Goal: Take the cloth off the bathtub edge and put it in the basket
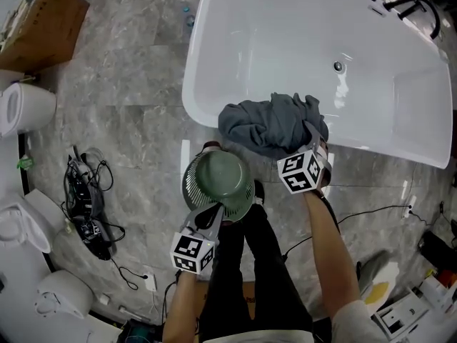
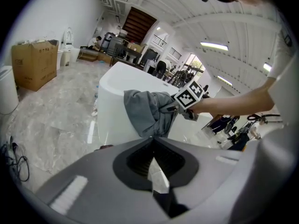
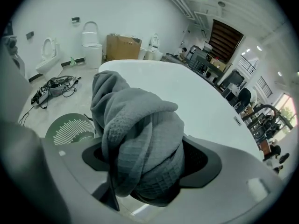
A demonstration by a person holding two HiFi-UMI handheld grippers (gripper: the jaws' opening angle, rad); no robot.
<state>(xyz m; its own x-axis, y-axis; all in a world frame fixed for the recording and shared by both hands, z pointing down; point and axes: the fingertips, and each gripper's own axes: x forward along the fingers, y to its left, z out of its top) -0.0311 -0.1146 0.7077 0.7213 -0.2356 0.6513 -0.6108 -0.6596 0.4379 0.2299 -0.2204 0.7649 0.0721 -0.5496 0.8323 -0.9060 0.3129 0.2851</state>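
A crumpled grey cloth (image 1: 268,123) lies over the near rim of the white bathtub (image 1: 191,84). My right gripper (image 1: 314,138) is at the cloth's right end. In the right gripper view the bunched cloth (image 3: 140,139) fills the gap between the jaws, which are shut on it. A round green slotted basket (image 1: 221,177) hangs in the air just below the cloth, over the floor. My left gripper (image 1: 213,216) grips its near rim from below. The left gripper view looks at the cloth (image 2: 145,111) on the tub and at the right gripper (image 2: 180,105); the basket does not show there.
A person's legs in black trousers (image 1: 250,263) stand under the basket. Toilets (image 1: 25,106) and a cardboard box (image 1: 39,27) line the left side. A tangle of black cables (image 1: 89,199) lies on the marble floor. Black taps (image 1: 400,6) sit at the tub's far right.
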